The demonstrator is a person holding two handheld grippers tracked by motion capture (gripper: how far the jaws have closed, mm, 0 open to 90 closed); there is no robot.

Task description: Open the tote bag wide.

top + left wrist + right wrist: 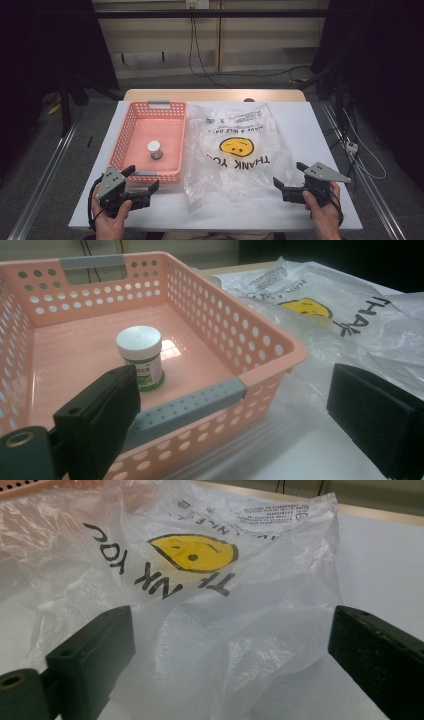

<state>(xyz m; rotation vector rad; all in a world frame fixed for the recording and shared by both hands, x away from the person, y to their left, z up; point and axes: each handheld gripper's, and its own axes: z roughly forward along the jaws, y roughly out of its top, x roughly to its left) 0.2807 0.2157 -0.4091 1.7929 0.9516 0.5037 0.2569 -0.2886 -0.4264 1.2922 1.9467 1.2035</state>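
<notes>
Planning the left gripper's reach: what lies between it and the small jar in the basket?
The pink basket's near wall with its grey handle strip stands between the open left gripper and the jar, seen in the left gripper view.

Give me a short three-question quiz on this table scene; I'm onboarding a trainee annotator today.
1. True or false: the white-lidded jar stands upright inside the pink basket.
2. What lies to the right of the basket, seen from the high view? A) a clear plastic bag with a yellow smiley B) a cardboard box C) a folded towel
3. Fill in: both the left gripper and the right gripper have their fingers ____.

Key: 1 true; 2 A; 3 open, holding nothing.
</notes>
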